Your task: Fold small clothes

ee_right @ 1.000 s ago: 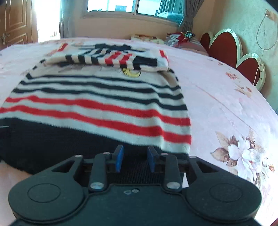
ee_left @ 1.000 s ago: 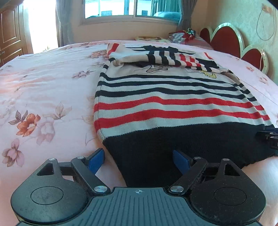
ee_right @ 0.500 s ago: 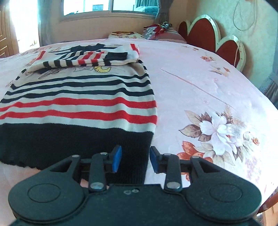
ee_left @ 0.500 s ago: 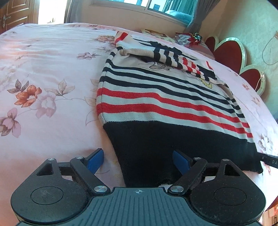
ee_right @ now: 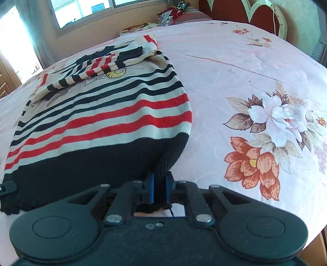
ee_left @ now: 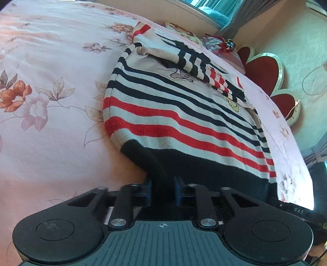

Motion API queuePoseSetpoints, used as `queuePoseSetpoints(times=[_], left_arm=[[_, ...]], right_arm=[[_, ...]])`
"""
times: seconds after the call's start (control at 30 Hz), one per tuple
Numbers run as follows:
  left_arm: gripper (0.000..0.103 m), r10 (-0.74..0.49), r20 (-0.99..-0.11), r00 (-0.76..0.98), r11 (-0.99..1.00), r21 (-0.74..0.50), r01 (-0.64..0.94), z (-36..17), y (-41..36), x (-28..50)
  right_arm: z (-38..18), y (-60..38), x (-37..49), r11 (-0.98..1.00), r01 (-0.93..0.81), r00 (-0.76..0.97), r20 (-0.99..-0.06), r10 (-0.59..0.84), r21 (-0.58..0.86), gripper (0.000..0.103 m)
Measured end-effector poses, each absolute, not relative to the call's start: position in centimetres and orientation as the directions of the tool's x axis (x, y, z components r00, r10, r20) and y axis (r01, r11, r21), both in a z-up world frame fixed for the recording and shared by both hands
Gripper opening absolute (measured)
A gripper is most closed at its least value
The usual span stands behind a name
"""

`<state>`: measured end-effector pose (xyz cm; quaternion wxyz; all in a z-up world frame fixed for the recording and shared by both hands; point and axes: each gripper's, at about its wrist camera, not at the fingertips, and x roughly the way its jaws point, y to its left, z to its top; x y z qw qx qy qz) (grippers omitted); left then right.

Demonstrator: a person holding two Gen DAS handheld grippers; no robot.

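Note:
A small knitted sweater point(ee_left: 184, 120) with black, red and cream stripes and a black hem lies on the bed, its sleeves folded across the chest at the far end. My left gripper point(ee_left: 162, 191) is shut on the hem's left corner, which bunches between the blue pads. My right gripper point(ee_right: 159, 189) is shut on the hem's right corner of the sweater point(ee_right: 102, 122). Both corners are lifted slightly off the bedspread.
The pink floral bedspread point(ee_right: 255, 86) spreads around the sweater. A red heart-shaped headboard point(ee_left: 263, 69) stands at the right, with pillows point(ee_right: 179, 14) and a window point(ee_right: 81, 10) beyond. The bed's near edge lies under the grippers.
Both grippers moved in to the hem corners and closed on them. The left went from wide open to shut. The hem corners are now pinched and raised.

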<state>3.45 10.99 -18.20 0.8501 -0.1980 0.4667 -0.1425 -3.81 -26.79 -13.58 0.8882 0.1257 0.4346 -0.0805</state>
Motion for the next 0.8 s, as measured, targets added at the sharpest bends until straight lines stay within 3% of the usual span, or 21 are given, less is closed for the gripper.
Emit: queuePoseSetpoints(times=[0.1, 0.33, 0.53, 0.8], left_arm=[[0.012, -0.435, -0.711, 0.552, 0.878, -0.47, 0.088, -16.8, 11.1, 4.2], [0.012, -0.45, -0.596, 0.665, 0.861, -0.486, 0.148, -11.8, 10.4, 10.3], [0.012, -0.426, -0.546, 0.721, 0.866, -0.476, 0.152, -10.0, 8.7, 20.0], [0.013, -0.337, -0.625, 0.704, 0.903, -0.427, 0.053, -13.0, 6.2, 34.2]], right_arm=[[-11.9, -27.5, -3.5, 0.94, 0.229, 0.661, -0.749, 0.04, 0.253, 0.011], [-6.8, -28.7, 1.7, 0.942, 0.195, 0.777, -0.629, 0.022, 0.274, 0.011], [-5.0, -30.2, 11.6, 0.948, 0.177, 0.823, -0.568, 0.003, 0.263, 0.011], [-8.6, -32.2, 27.0, 0.939, 0.209, 0.772, -0.635, 0.011, 0.271, 0.01]])
